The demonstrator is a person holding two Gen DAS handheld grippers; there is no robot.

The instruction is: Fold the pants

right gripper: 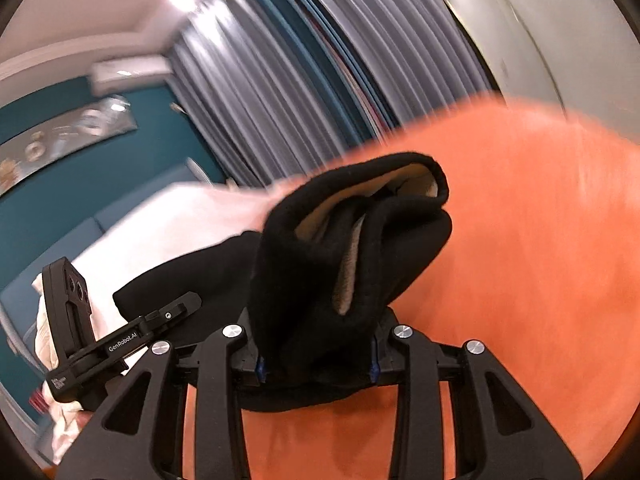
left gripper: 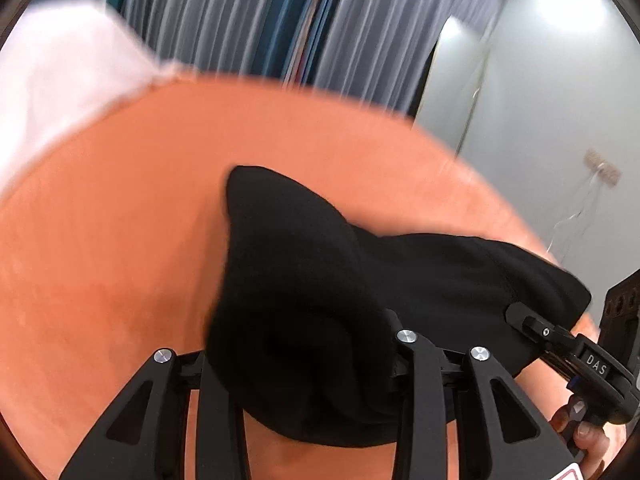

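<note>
1. Black fleece pants (right gripper: 344, 248) hang bunched between the two grippers above an orange bedspread (right gripper: 520, 240); each gripper carries one end.
2. In the right wrist view, the right gripper (right gripper: 318, 364) has its fingers pressed on a thick wad of cloth, whose pale lining shows at the top. The grip looks firm.
3. In the left wrist view, the left gripper (left gripper: 304, 376) has cloth filling the space between its fingers, but the black fabric hides the pads, so I cannot tell whether they press on it or stand slack around it.
4. Risk: if the left hold is loose, that end could slide out while the garment is still in the air, and it would land crumpled instead of flat.
5. Risk: both wads are thick, so layers may be caught unevenly; laying them down like this would probably leave a twisted fold or misaligned legs.
6. Risk: both views are smeared with blur, and a quick drop could make the free middle of the cloth flop over itself.
7. Room: the bedspread lies open ahead of both grippers.
8. Edges: the far edge of the bedspread runs near grey curtains (left gripper: 224, 16); a white pillow (left gripper: 68, 68) sits at the left corner, and a pale wall (left gripper: 560, 92) stands to the right.
</note>
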